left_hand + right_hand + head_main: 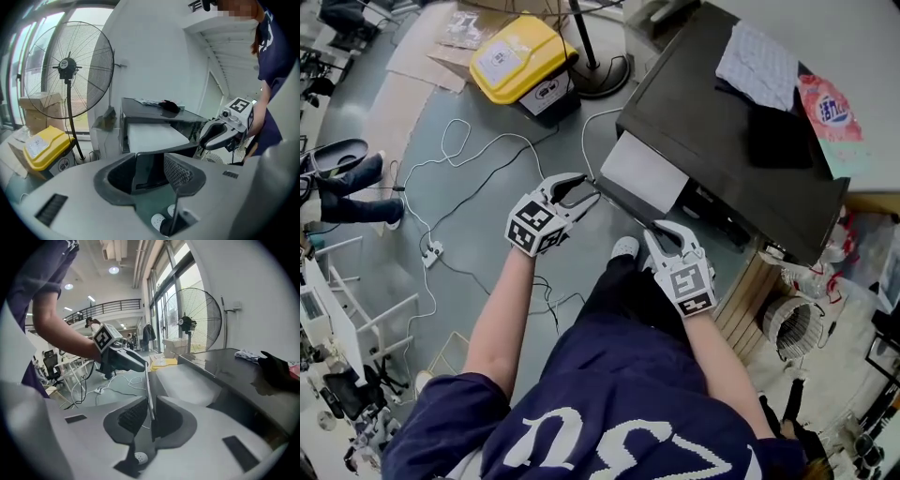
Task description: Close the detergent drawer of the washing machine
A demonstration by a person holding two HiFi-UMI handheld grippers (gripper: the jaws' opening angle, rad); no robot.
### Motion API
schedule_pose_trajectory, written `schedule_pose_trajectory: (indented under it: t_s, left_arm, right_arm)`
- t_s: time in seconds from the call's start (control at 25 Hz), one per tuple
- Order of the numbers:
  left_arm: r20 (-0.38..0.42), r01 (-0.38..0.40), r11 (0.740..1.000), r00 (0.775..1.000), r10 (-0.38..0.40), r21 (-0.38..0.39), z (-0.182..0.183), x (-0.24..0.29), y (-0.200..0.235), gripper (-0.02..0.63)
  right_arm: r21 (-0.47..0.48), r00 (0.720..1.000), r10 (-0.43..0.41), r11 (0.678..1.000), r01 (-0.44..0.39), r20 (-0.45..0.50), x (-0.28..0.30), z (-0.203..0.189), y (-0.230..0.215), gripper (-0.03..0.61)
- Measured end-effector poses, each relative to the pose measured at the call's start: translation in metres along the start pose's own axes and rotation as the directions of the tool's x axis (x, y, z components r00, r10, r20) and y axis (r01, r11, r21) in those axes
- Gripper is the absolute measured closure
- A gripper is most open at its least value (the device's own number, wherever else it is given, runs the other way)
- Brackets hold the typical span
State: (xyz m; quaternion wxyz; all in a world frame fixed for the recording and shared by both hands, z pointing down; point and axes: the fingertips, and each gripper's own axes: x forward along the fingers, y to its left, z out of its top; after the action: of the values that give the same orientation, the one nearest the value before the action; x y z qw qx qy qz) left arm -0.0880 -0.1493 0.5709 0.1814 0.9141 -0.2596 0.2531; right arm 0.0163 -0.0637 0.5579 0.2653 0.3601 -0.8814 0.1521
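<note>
Head view showed the dark grey box-shaped washing machine (722,159) at 1 o'clock from the person, with its pale grey detergent drawer (642,173) standing pulled out of the front toward the person's knees.

**Step in hand.** I judged this to be the approach, since the drawer was fully out and nothing was pressing on it yet.
- The left hand-held gripper (589,190) hung near the drawer's front corner with its jaws spread wide and nothing between them. The left gripper view put the drawer front ahead of those jaws and apart from them.
- The right hand-held gripper (661,234) sat at 5 o'clock from the drawer. Its jaws were only a narrow slit apart, with nothing held.

**Next move.** It probably called for setting a jaw tip or the flat of a gripper against the drawer's front face. The push should then run straight along the drawer's travel, toward 1 o'clock, until the face sat flush with the dark front. No grasp seemed needed.

**Edges and room.**
- The drawer's near corner was the closest edge to the left gripper, and an off-centre push there might skew the drawer.
- The grey floor (478,187) at 9 o'clock lay open, crossed only by thin white cables (450,164).
- A white shoe (625,247) stood just below the drawer.
- A slatted wooden pallet (748,309) crowded the right gripper at 3 o'clock.
</note>
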Motion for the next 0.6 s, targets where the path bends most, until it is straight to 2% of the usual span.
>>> schedule_pose_trajectory:
  t_s: [0.28, 0.44, 0.6]
  left_arm:
    - [0.025, -0.076, 0.997, 0.997, 0.076, -0.014, 0.028, 0.031, 0.016, 0.411]
    - [0.023, -0.101, 0.995, 0.995, 0.101, -0.017, 0.034, 0.037, 0.021, 0.413]
    - [0.03, -0.145, 0.989, 0.989, 0.146, -0.032, 0.036, 0.034, 0.022, 0.419]
  right_arm:
    - [0.05, 0.995, -0.096, 0.994, 0.095, 0.015, 0.005, 0.01, -0.046, 0.491]
    - [0.079, 0.995, -0.101, 0.992, 0.099, 0.023, 0.0, 0.016, -0.058, 0.483]
    - [0.064, 0.992, -0.104, 0.993, 0.099, 0.075, -0.016, 0.023, -0.052, 0.507]
